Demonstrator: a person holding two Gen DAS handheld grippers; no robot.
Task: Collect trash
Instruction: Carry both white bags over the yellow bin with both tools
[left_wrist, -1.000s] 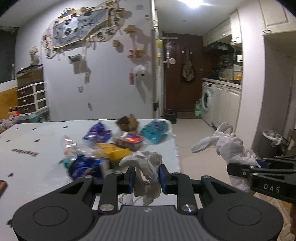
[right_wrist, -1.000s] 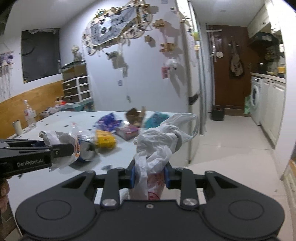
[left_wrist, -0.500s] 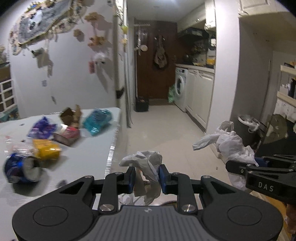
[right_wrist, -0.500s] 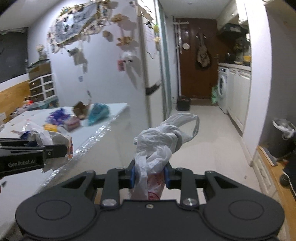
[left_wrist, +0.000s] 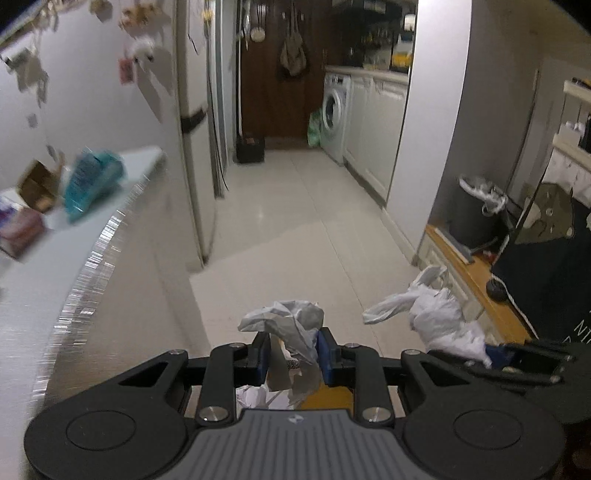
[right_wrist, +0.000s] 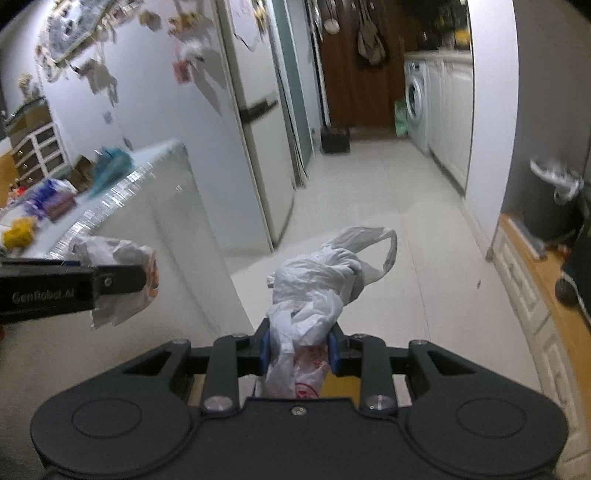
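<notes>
1. Left tool (left_wrist: 292, 352): its blue pads are clamped on a crumpled white wrapper (left_wrist: 286, 321), bottom centre of the left wrist view, above the pale tiled floor (left_wrist: 295, 221).
2. Right tool (right_wrist: 298, 349): closed tight on a knotted white plastic bag (right_wrist: 325, 273) with red print, bottom centre of the right wrist view; one bag loop sticks out toward the upper right.
3. Each tool shows in the other's view: the right one at lower right, the left one at middle left, with its load.
4. The bench (left_wrist: 70, 236) at the left edge carries more trash, blurred: a teal packet (left_wrist: 92, 181), a brown carton (left_wrist: 38, 184), a yellow item (right_wrist: 18, 230).
5. A dark bin (right_wrist: 554, 206) with a white liner stands at the right.
</notes>
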